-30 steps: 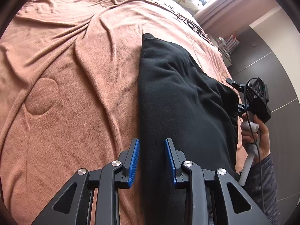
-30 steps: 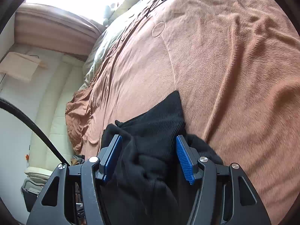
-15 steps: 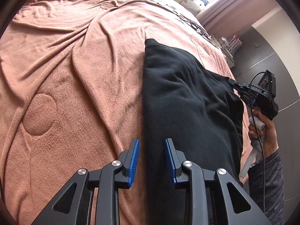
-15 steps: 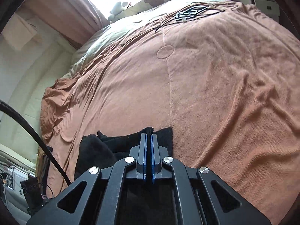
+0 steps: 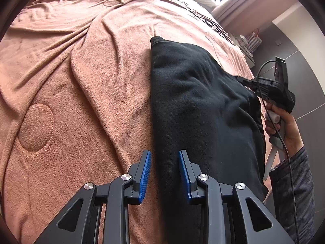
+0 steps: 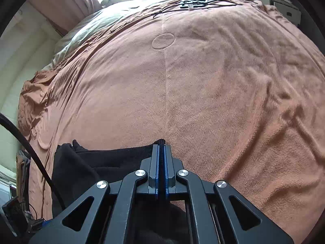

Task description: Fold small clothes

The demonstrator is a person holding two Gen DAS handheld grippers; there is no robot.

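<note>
A black garment [image 5: 203, 109] lies lengthwise on the brown blanket [image 5: 81, 81], its ribbed end pointing away from me. My left gripper [image 5: 164, 162] is open, its blue pads straddling the garment's near left edge. In the left wrist view the right gripper [image 5: 243, 81], held by a hand [image 5: 288, 126], bites the garment's right edge. In the right wrist view that gripper [image 6: 161, 152] is shut on a ribbed edge of the black garment [image 6: 113, 158], whose cloth pokes out past the tips.
The blanket [image 6: 203, 91] covers a wide bed with wrinkles and embossed circles. Black cords [image 6: 195, 2] and pillows lie at the far end. A dark wall and a shelf [image 5: 249, 42] stand past the bed's right side. A cable [image 6: 24, 146] hangs at the left.
The right gripper went from open around the bunched black cloth to shut on its edge. The garment has been drawn flatter, and the left gripper has stayed open.
</note>
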